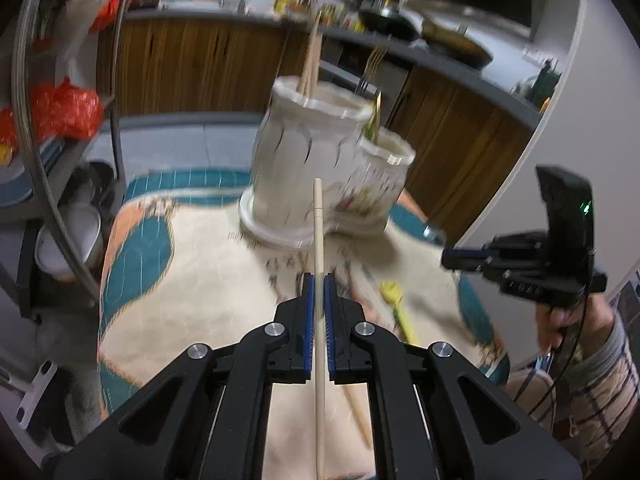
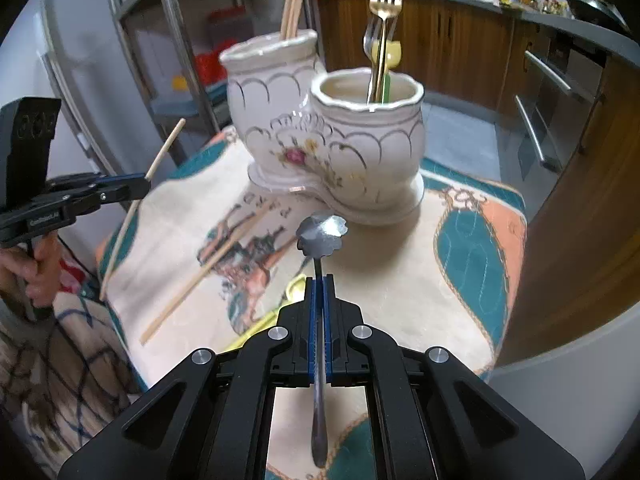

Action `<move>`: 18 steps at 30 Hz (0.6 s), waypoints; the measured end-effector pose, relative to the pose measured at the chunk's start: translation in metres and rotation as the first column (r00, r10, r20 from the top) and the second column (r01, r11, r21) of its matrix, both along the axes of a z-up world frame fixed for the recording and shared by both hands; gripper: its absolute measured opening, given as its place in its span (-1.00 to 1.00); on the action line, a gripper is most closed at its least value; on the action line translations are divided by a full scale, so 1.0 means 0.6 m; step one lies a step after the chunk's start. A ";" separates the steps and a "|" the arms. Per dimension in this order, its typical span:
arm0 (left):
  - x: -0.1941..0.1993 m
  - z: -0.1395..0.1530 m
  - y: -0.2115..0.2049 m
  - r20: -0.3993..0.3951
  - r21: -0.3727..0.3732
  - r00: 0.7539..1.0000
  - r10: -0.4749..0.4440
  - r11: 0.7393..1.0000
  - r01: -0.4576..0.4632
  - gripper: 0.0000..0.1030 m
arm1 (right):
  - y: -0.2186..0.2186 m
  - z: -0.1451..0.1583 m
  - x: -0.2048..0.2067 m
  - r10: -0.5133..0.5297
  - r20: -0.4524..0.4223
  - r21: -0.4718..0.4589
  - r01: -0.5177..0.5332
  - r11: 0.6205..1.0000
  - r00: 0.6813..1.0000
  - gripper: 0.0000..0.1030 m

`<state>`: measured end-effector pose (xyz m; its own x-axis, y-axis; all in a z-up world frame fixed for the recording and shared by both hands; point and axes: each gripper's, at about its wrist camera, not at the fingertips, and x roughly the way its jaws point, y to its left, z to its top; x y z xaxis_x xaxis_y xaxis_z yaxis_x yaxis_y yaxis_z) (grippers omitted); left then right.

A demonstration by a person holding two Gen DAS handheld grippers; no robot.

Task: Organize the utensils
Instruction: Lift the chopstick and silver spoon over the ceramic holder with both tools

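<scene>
We've got the left claw (image 1: 319, 282) clamped on a chopstick (image 1: 318, 248) and the right claw (image 2: 319, 284) on a spoon (image 2: 322, 234), both above the worktop (image 2: 400, 272), so next we're dropping each into the matching pot of the double holder (image 2: 340, 136).

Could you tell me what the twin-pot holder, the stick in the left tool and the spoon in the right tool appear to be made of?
Holder: likely glazed ceramic; glossy white with gilt scallops and a painted rose.
Stick: looks like pale wood or bamboo; matte, uniform cream, a chopstick.
Spoon: seems to be metal; grey, reflective scalloped bowl and shiny handle.
</scene>
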<state>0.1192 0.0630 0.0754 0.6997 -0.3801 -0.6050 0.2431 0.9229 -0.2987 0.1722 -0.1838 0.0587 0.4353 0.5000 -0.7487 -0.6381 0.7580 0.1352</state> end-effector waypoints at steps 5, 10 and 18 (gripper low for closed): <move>0.005 0.018 -0.018 0.112 -0.017 0.994 0.011 1.000 -0.009 -0.92 | -0.013 0.019 -0.003 -0.019 0.047 0.093 0.015 0.996 0.999 -0.92; 0.012 0.049 -0.026 0.216 -0.036 0.976 0.033 0.999 -0.026 -0.91 | -0.025 0.035 0.000 -0.037 0.098 0.178 0.019 0.984 0.995 -0.92; 0.041 0.106 -0.043 0.360 -0.012 0.932 0.047 0.999 -0.045 -0.91 | -0.029 0.092 0.028 -0.072 0.192 0.332 0.004 0.943 0.979 -0.92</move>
<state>0.1436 0.0374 0.1389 0.8872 -0.3440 -0.3073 0.2923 0.9347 -0.2024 0.1892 -0.2010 0.1139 0.5816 0.6830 -0.4419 -0.6493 0.7170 0.2537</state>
